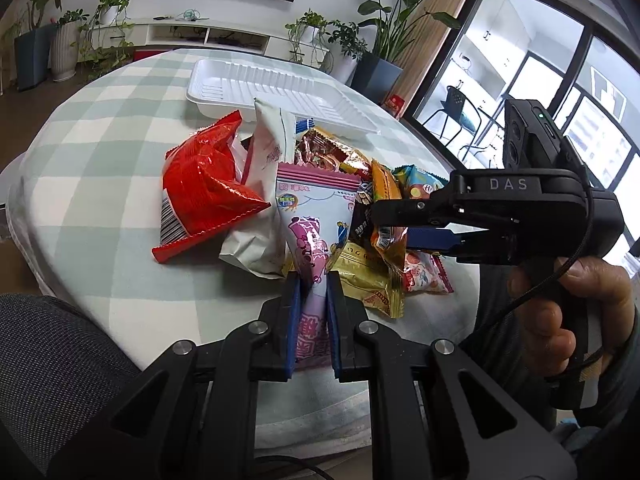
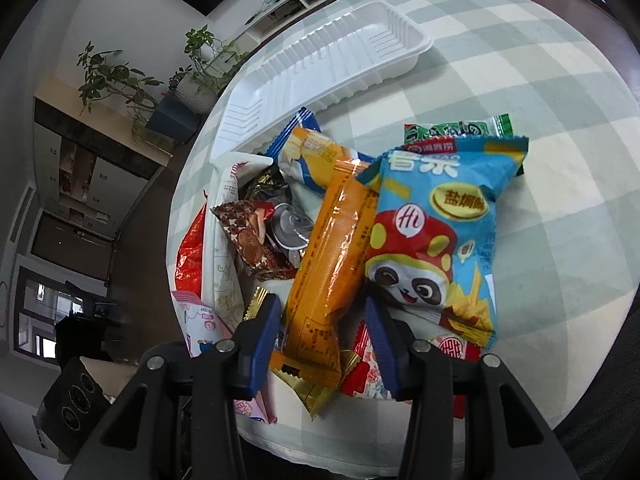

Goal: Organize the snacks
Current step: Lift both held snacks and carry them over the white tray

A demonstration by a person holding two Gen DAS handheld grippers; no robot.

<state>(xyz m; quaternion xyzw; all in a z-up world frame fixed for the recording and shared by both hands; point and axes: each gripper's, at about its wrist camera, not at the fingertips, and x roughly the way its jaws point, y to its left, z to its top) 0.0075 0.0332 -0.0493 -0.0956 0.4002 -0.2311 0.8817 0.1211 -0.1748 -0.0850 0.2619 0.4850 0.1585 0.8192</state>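
A pile of snack packets lies on the checked tablecloth (image 1: 100,168). My left gripper (image 1: 313,284) is shut on the near end of a pink packet (image 1: 316,224). My right gripper (image 2: 322,312) is open around the near end of an orange packet (image 2: 336,256), its pads apart from it; it also shows in the left wrist view (image 1: 384,220). A blue panda packet (image 2: 436,236) lies right of the orange one. A red packet (image 1: 204,188) and a white packet (image 1: 264,168) lie at the pile's left. An empty white tray (image 1: 264,88) sits behind the pile and also shows in the right wrist view (image 2: 328,64).
A green packet (image 2: 456,132) sits behind the blue one. A brown chocolate packet (image 2: 252,236) and a yellow-blue packet (image 2: 316,152) lie in the pile. Potted plants (image 1: 384,32) and a TV cabinet (image 1: 208,32) stand beyond the table. A grey chair back (image 1: 52,360) is at near left.
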